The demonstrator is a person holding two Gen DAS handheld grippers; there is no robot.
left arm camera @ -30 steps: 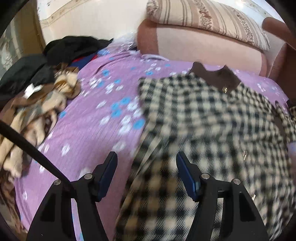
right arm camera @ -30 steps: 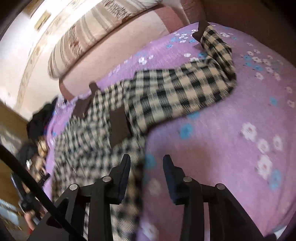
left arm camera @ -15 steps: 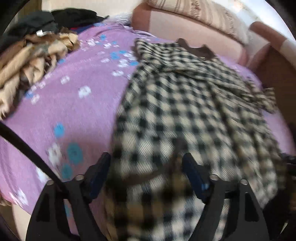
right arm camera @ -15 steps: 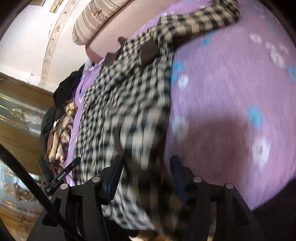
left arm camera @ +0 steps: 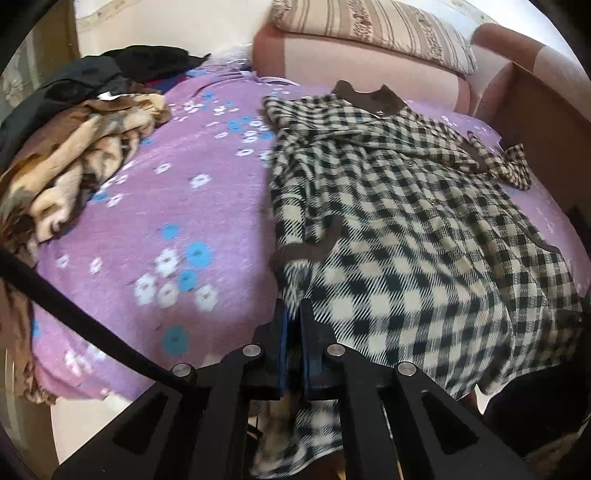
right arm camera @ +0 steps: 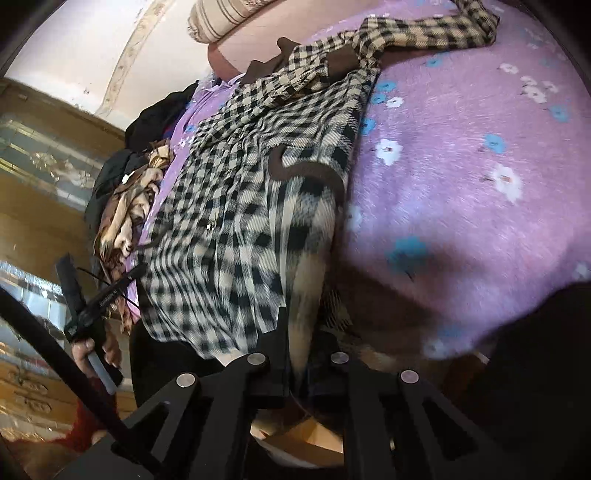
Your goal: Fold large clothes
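A black-and-cream checked coat with a brown collar lies spread on the purple flowered cover, collar at the far end. My left gripper has its jaws closing tight on the coat's near left hem corner, and cloth hangs below the pads. In the right wrist view the coat runs up the frame, and my right gripper has its jaws closing tight on the near right hem corner. That view also shows the left gripper at the other corner, held by a hand.
A heap of brown, beige and black clothes lies on the cover to the left. A striped cushion rests on the pink sofa back. A brown armrest bounds the right side. The cover's near edge drops off just under both grippers.
Both grippers have drawn back along the coat from its middle to the near hem. Both were open and have shut on the hem corners.
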